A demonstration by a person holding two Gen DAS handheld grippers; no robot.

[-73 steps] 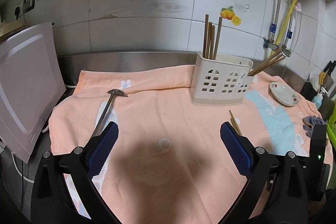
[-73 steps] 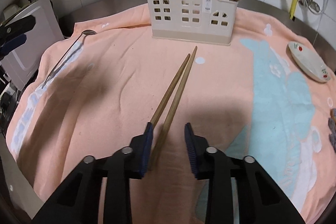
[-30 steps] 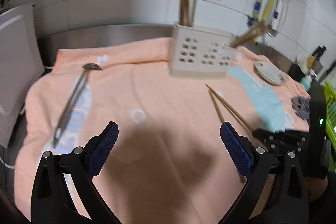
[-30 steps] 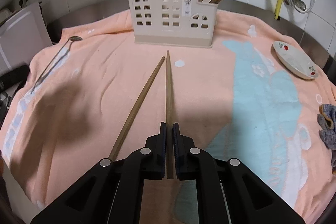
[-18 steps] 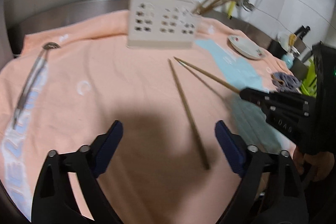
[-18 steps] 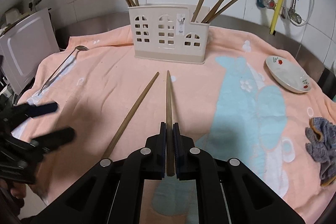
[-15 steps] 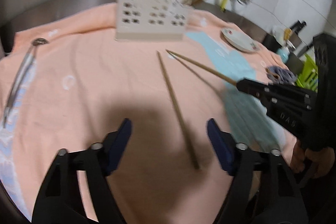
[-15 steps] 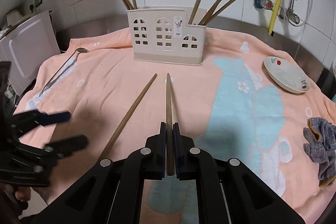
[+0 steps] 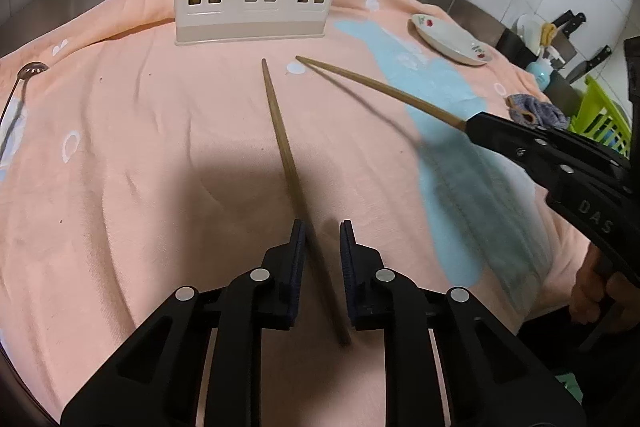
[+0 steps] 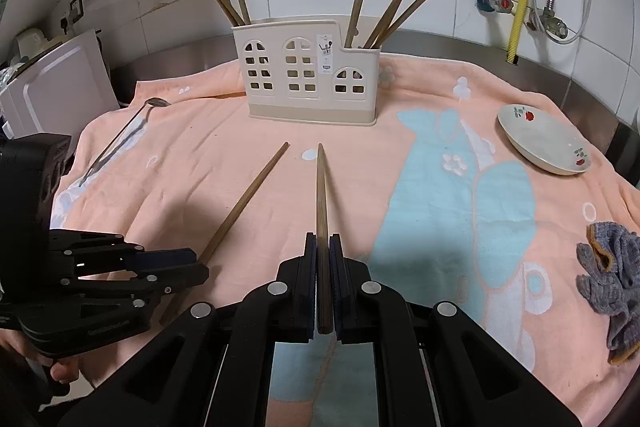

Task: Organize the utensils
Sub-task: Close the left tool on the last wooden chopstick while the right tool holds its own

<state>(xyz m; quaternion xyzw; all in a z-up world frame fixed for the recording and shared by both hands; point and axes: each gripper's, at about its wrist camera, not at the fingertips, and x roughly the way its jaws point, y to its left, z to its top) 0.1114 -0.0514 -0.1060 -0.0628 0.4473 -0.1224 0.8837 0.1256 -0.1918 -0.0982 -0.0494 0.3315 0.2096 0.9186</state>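
Chopstick (image 9: 285,151) lying loose on peach towel (image 9: 140,155), near end between jaws of left gripper (image 9: 322,247); jaws just closing, narrow gap left, pads not yet pressing. Second chopstick (image 10: 321,211) clamped in right gripper (image 10: 323,259), tip raised toward far side. Utensil holder (image 10: 308,75) standing far centre with more chopsticks upright. Spoon (image 10: 120,137) far left, saucer (image 10: 544,139) right.

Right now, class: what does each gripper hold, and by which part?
Right gripper clamps one chopstick near its thick end. Left gripper, just closing, straddles the other chopstick, not yet gripping.
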